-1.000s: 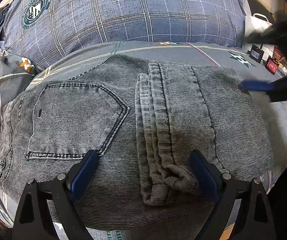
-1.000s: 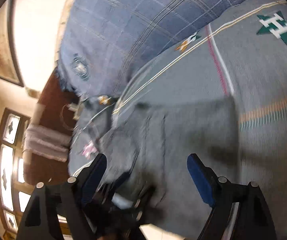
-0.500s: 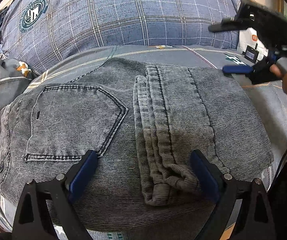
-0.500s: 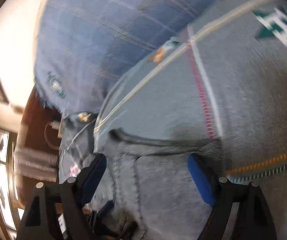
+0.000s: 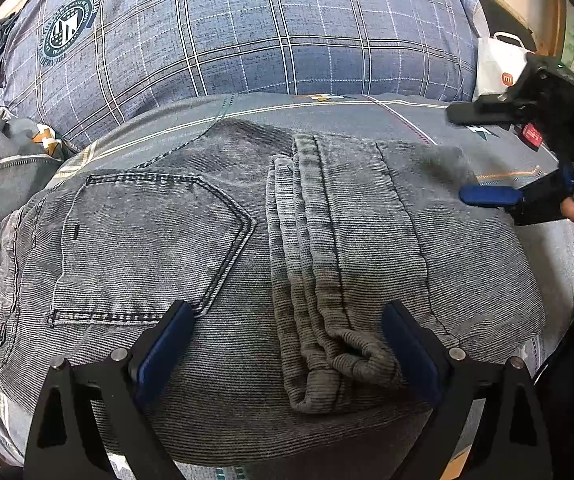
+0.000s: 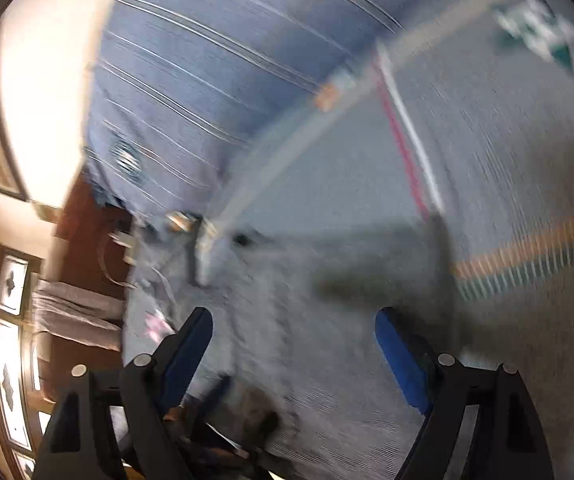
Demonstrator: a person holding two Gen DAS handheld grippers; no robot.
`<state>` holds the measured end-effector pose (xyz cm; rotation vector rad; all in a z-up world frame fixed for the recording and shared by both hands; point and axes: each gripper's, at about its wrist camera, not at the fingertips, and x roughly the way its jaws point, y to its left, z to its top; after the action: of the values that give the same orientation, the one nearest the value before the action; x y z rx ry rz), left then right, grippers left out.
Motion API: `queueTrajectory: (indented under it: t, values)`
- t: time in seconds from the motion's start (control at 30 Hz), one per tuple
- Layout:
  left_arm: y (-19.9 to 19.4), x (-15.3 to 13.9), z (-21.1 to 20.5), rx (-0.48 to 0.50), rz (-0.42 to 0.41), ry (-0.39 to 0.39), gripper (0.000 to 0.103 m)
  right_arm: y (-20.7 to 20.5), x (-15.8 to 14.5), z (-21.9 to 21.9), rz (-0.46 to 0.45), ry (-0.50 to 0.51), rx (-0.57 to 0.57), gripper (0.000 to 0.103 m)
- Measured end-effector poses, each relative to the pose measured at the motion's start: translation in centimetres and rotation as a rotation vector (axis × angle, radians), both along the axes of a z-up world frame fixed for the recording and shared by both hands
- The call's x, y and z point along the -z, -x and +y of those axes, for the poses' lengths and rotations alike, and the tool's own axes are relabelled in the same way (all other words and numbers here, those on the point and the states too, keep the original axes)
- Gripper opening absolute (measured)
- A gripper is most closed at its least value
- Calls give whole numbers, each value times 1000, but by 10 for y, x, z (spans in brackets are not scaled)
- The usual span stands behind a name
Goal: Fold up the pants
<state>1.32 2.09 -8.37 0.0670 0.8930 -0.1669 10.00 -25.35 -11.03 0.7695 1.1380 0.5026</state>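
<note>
Grey denim pants (image 5: 223, 256) lie folded into a compact rectangle on the bed, back pocket up at the left and the leg hems stacked on top at the middle. My left gripper (image 5: 287, 344) is open and empty, hovering over the near edge of the pants. My right gripper (image 5: 471, 152) shows in the left wrist view at the right, open and empty, held above the pants' far right corner. In the blurred right wrist view my right gripper (image 6: 293, 344) is open over the pants (image 6: 327, 360).
A large blue plaid pillow (image 5: 247, 28) lies behind the pants. The grey patterned bedsheet (image 5: 367, 108) surrounds them. A white paper bag (image 5: 499, 68) and small items stand at the far right. A wooden window frame (image 6: 11, 340) shows at the left.
My right gripper has swung down toward the pants' far right corner; its view is blurred from motion. My left gripper and the pants have stayed put.
</note>
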Motion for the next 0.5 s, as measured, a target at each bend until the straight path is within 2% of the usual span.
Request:
queueTrajectory:
  t: [0.07,0.13,0.2,0.27,0.3,0.37,0.5]
  values:
    - [2,-8,5,-25,-15,30,95,8,-8,-3,-20,-11,24,86]
    - [6,-21,15,-58,-38,70,95,18,-27,2,-90,-31,-16,86]
    - [11,-31,24,-99,-66,83,95,30,-36,7,-117,-27,-36,86]
    - [16,-38,35,-146,-78,98,95,43,-29,10,-109,-52,-42,86]
    - [19,-40,41,-173,-76,106,95,47,-19,11,-84,-64,-37,86]
    - [25,-43,53,-221,-67,128,95,48,11,16,-3,-26,-50,86]
    - [40,-50,69,-280,-67,131,95,59,-9,17,-78,-49,-59,86]
